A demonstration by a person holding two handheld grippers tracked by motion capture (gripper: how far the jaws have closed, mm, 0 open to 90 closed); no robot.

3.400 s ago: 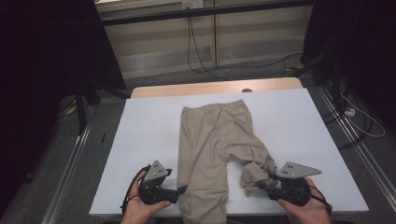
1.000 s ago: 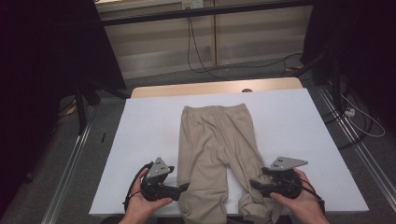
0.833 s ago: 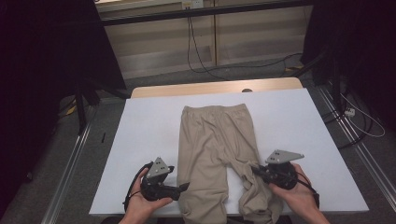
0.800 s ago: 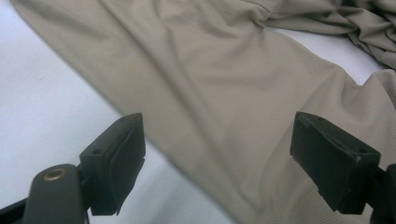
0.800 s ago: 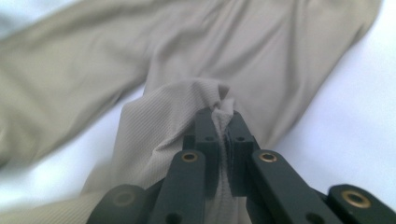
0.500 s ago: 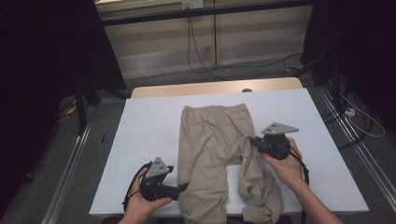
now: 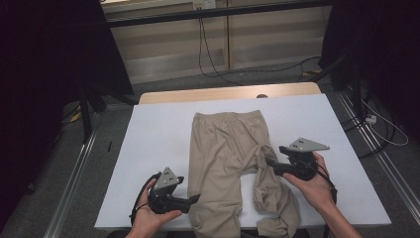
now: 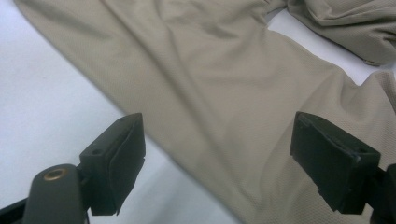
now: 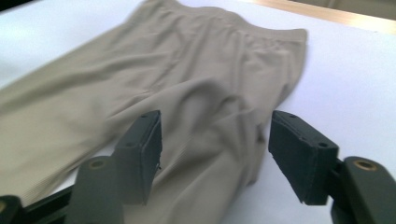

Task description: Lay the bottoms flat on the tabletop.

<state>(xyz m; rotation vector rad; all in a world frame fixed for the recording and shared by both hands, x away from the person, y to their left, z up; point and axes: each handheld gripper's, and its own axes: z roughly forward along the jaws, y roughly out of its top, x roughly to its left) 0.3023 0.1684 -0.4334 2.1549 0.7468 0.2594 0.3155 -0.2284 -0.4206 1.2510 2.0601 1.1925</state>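
Observation:
Beige trousers [image 7: 225, 144] lie on the white table [image 7: 153, 144], waistband at the far side. Their left leg [image 8: 224, 93] lies flat. Their right leg [image 7: 270, 198] is bunched up and folded back toward the crotch. My left gripper [image 7: 195, 198] rests near the front edge at the left leg's outer side. In the left gripper view it [image 8: 217, 126] stands open with cloth lying under the gap. My right gripper [image 7: 270, 161] hovers at the top of the bunched leg. Its jaws have just been opening, and it [image 9: 215, 116] stands open over the cloth without pinching it.
A wooden strip [image 7: 228, 93] runs along the table's far edge. Cables [image 7: 208, 54] trail on the floor behind it. Dark stands [image 7: 89, 104] and metal rails [image 7: 74, 183] flank the table on both sides.
My right gripper has moved from near the front edge away from the person and toward the crotch, and the right leg has bunched up there. The left gripper has stayed put.

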